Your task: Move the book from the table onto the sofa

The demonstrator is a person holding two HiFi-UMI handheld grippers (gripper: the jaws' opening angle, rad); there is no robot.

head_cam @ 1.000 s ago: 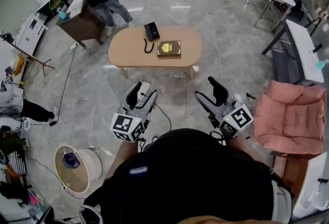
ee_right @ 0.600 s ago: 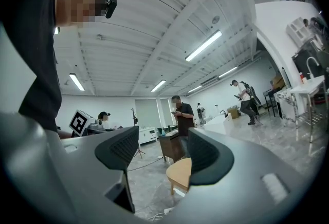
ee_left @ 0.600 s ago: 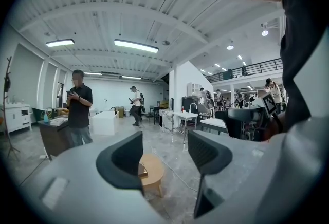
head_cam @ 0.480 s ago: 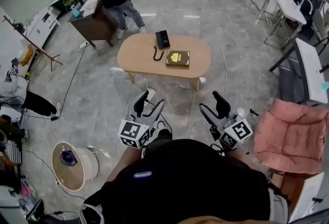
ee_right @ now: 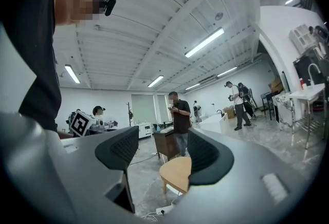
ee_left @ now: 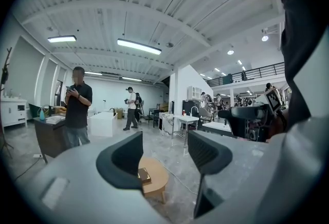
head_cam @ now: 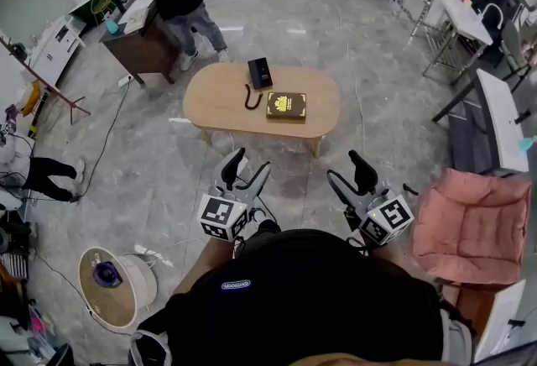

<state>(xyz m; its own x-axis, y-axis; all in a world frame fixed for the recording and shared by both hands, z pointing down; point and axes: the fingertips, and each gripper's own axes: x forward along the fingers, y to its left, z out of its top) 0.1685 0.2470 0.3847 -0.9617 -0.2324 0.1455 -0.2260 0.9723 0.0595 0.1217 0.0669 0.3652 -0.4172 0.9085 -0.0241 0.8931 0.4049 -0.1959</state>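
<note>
Left tool [head_cam: 249, 164], right tool [head_cam: 342, 167] agape, book [head_cam: 286, 106] untouched

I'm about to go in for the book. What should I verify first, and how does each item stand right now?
1. Left gripper jaws apart, nothing between: ok.
2. Right gripper jaws apart, nothing between: ok.
3. Book flat on the table, nothing on top: ok.
4. Black corded device apart from the book: ok.
5. Grippers within reach of the book: not ok, both hang short of the table.
6. Pink sofa, visible seat bare: ok.
</note>
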